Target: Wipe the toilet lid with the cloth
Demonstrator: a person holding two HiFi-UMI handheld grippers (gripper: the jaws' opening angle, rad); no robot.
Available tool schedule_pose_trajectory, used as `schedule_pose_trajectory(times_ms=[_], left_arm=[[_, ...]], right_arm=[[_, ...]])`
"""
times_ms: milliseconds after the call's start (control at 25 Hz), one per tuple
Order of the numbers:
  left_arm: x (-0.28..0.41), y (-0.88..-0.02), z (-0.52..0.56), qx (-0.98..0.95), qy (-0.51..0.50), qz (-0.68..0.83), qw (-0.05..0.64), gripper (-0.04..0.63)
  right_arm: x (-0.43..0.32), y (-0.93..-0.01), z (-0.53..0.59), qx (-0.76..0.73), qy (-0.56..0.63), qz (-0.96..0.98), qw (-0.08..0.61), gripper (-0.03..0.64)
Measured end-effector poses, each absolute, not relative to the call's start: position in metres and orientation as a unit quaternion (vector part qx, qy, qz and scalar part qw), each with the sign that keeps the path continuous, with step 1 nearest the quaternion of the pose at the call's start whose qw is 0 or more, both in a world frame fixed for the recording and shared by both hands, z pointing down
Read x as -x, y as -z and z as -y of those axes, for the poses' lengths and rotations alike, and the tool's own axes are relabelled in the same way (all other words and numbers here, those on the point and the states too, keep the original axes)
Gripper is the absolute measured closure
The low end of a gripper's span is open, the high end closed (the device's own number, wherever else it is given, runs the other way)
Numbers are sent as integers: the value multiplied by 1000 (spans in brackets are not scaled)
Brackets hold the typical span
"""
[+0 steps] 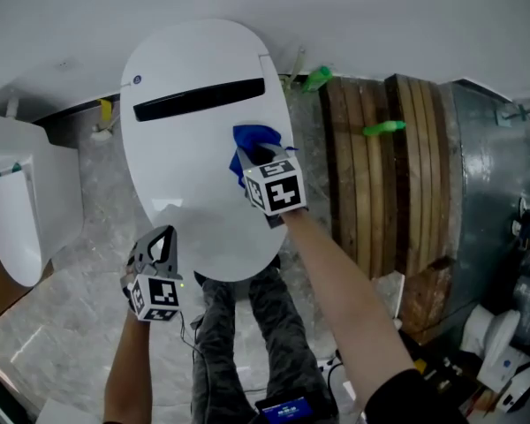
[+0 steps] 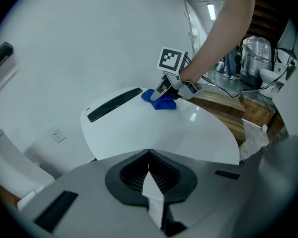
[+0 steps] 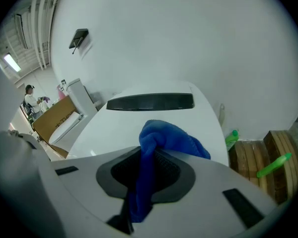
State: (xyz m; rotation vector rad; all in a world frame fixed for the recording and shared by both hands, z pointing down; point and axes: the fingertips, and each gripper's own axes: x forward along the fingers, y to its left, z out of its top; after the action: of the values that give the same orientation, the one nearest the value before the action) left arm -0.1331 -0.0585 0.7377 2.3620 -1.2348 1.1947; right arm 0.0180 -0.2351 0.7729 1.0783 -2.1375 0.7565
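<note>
Clenched on nothing, the left claw (image 1: pixel 164 237) sits at the near-left rim of the glossy white oval plastic toilet lid (image 1: pixel 190 193); whether it touches the rim cannot be told. It points across the lid towards the far right, where the work is.

The lid's long axis runs away from the person, from the rounded near edge up to the wall, with a long black recessed slot (image 1: pixel 199 100) lying across its far end.

The right claw (image 1: pixel 249 159) grasps the crumpled blue microfibre cloth (image 1: pixel 257 138). A fold of it is pinched between the pads and the bunched rest bulges out ahead of the tips. The cloth rests on the lid's far right part, just below the right end of the slot and close to the right rim.

From there nearly all the bare white surface lies to the cloth's left and back towards the person. The coming stroke probably has to sweep leftward or down the long axis, and the right hand is the one placed to do it.

Stacked brown wooden boards (image 1: pixel 380 175) stand to the right of the toilet, apart from the lid.
</note>
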Motion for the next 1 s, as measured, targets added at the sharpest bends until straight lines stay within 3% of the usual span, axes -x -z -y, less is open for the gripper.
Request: schedule_pose_trajectory(times_ms=[600, 1000], left_arm=[[208, -729, 40, -802, -348, 460, 154, 584], [218, -739, 11, -801, -335, 460, 187, 583]], right_arm=[[147, -772, 183, -308, -256, 842, 361, 560], [202, -781, 132, -236, -238, 859, 388, 560]])
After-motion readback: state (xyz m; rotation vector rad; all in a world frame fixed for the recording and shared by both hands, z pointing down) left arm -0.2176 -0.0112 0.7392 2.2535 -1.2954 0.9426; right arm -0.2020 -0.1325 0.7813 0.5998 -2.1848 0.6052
